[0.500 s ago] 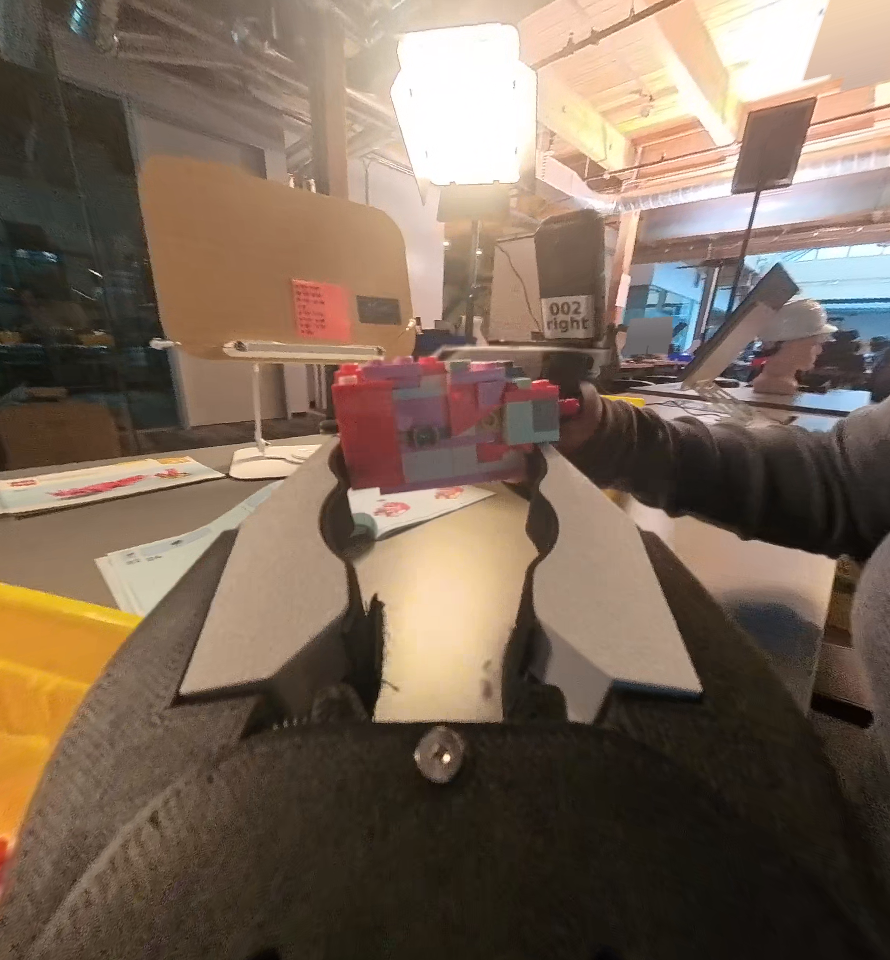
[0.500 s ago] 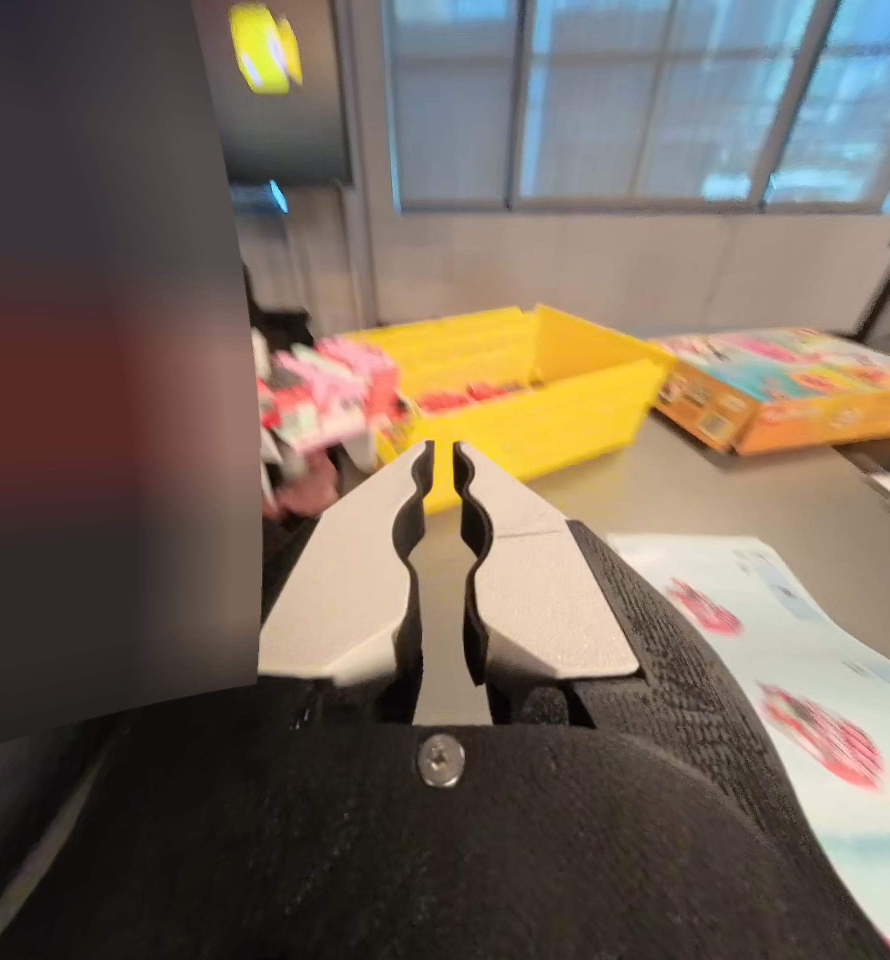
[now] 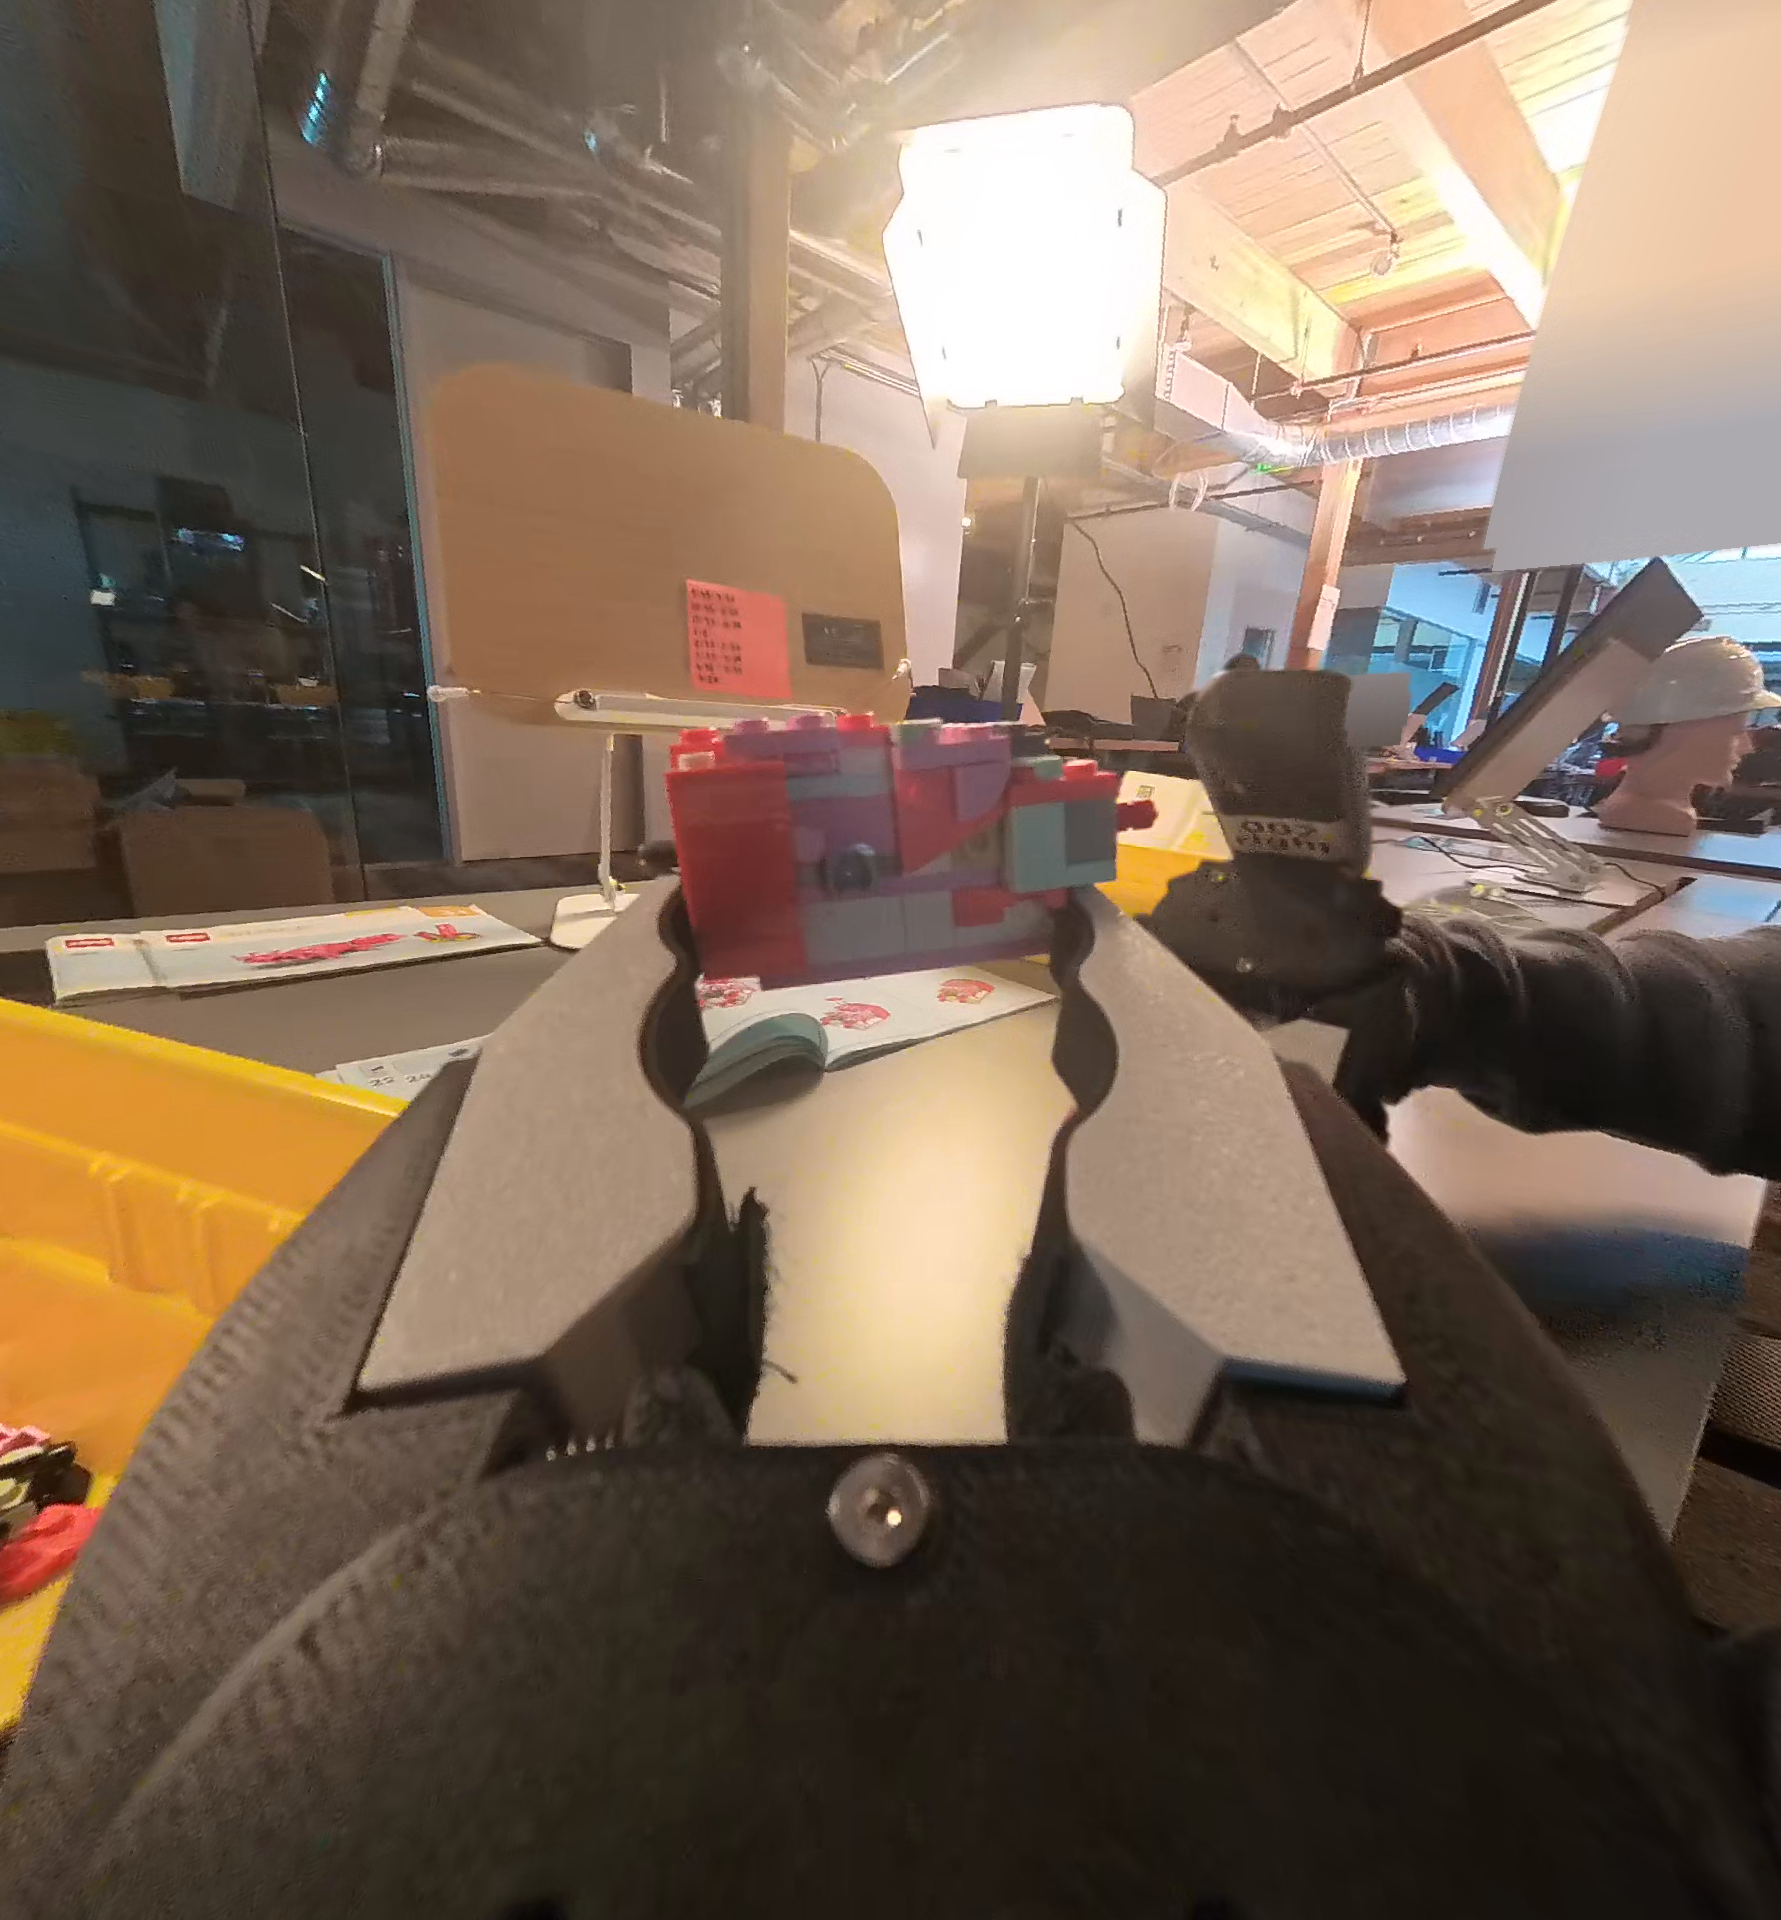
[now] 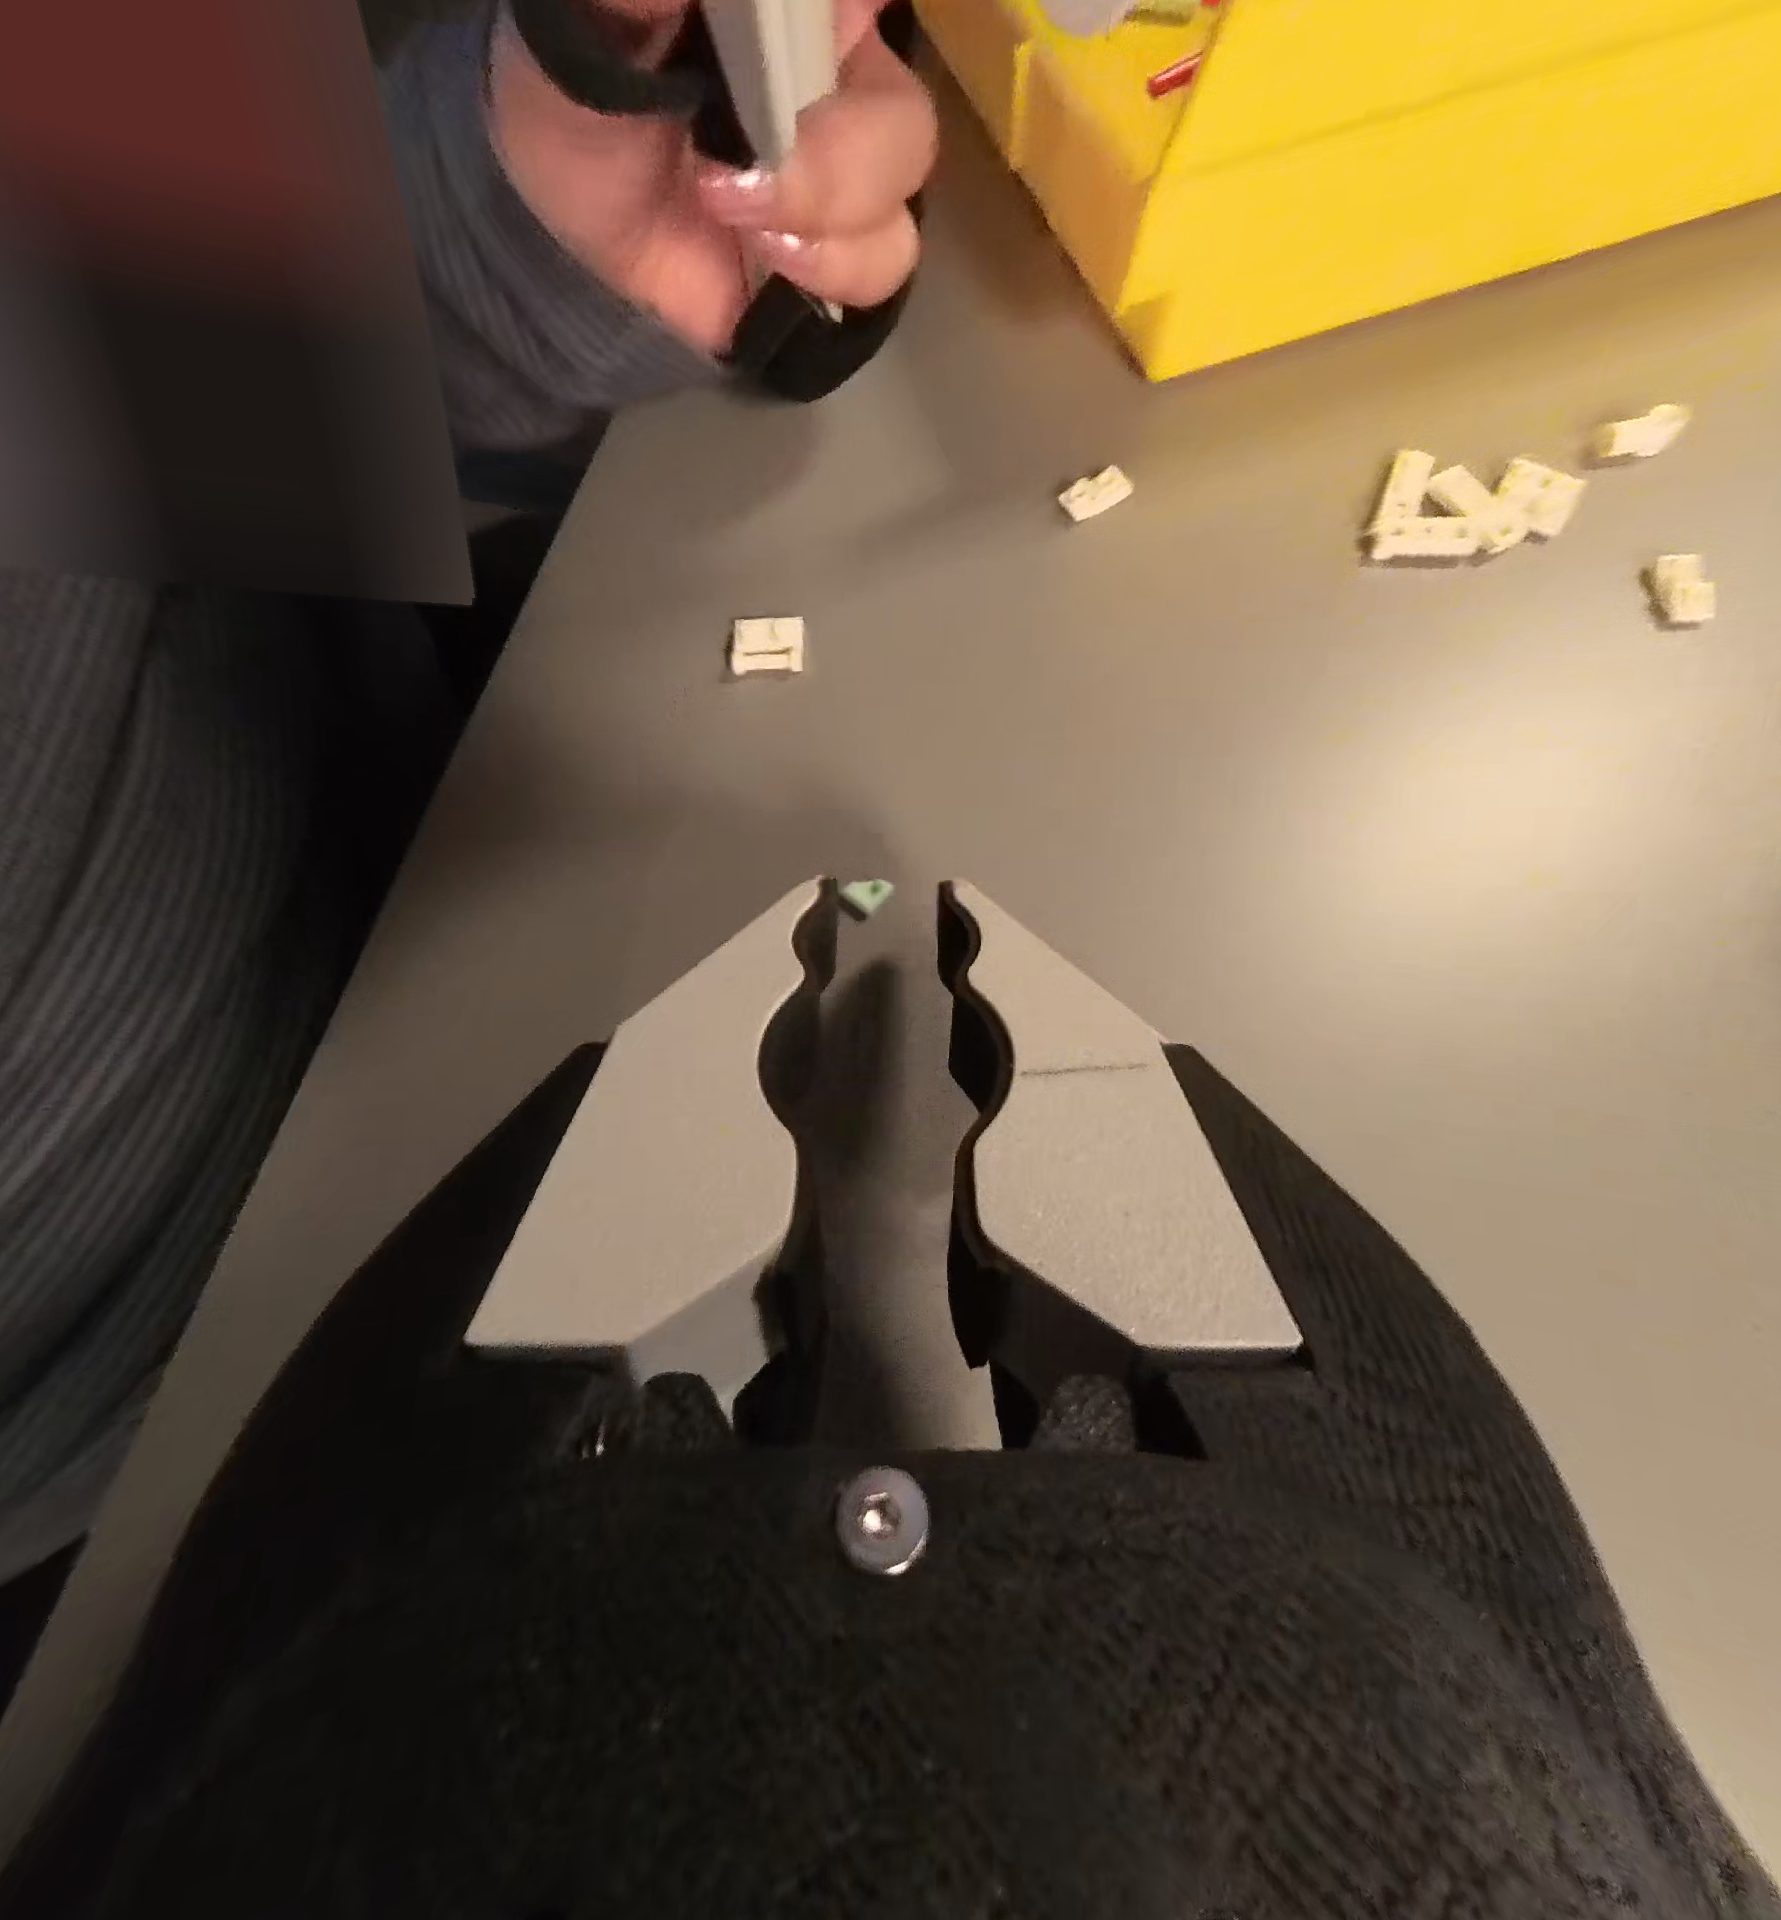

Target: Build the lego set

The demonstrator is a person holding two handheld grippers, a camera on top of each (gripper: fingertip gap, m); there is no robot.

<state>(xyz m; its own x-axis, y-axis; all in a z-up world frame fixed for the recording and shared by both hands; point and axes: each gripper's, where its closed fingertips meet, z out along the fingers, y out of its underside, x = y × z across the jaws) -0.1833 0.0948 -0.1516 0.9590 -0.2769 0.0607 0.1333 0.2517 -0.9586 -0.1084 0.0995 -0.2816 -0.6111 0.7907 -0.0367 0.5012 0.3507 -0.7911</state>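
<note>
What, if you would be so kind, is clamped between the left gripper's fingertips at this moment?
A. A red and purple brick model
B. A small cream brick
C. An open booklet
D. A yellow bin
A: in the left wrist view the left gripper has a fingertip pressed against either side of the red and purple brick model, lifted above the open booklet.

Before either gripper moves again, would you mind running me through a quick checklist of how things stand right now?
1. Left gripper grips the red and purple brick model at its lower corners: ok.
2. Model clear of the open booklet below: ok.
3. Right gripper open over the grey table: ok.
4. Small green piece sits between its fingertips, near the left one; contact: cannot tell.
5. Nothing pinched in the right gripper: ok.
6. Cream pieces and yellow bin lie away from the right fingertips: ok.
</note>
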